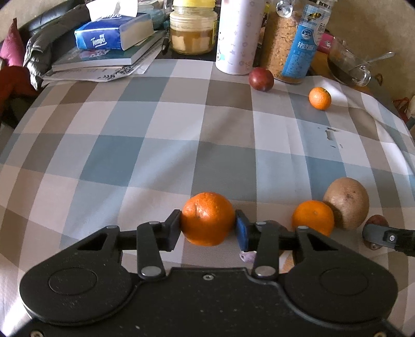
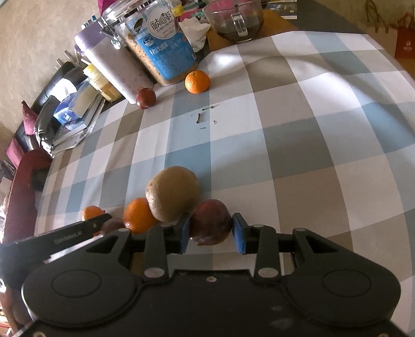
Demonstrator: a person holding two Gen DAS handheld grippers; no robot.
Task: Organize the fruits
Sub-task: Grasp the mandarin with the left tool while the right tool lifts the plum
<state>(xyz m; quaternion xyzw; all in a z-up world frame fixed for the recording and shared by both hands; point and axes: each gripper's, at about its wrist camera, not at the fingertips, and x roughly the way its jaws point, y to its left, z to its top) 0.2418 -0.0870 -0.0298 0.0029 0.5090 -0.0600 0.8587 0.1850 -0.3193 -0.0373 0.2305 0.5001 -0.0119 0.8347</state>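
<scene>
In the left wrist view the left gripper (image 1: 208, 225) is clenched on an orange (image 1: 207, 219), both pads pressed to its sides, near the frame's centre and just above the checked tablecloth (image 1: 129, 145); at about three o'clock from it a second orange (image 1: 313, 217) lies on the cloth, touching a brown kiwi (image 1: 347, 202) just behind it; further toward three o'clock a dark reddish fruit (image 1: 376, 221) shows partly behind the tip of the other tool.

In the right wrist view the right gripper (image 2: 211, 232) brackets that dark reddish fruit (image 2: 210, 226); the left pad touches it, while a sliver of cloth shows between the fruit and the right pad, so I cannot tell whether the grip is closed on it or just released; the kiwi (image 2: 172, 193) sits at eleven o'clock from it, touching, with the second orange (image 2: 137, 215) at nine o'clock of the kiwi.

Well beyond, toward twelve o'clock across the open cloth, a small orange (image 1: 319, 98) lies alone; at its ten o'clock a dark red fruit (image 1: 261, 79) rests against the foot of a white patterned canister (image 1: 237, 36); beside them stands a clear jar with a blue label (image 1: 293, 41); at the far edge lie a tissue box (image 1: 114, 32) on stacked books, a yellow-lidded jar (image 1: 193, 28) and a glass bowl (image 2: 233, 19).
</scene>
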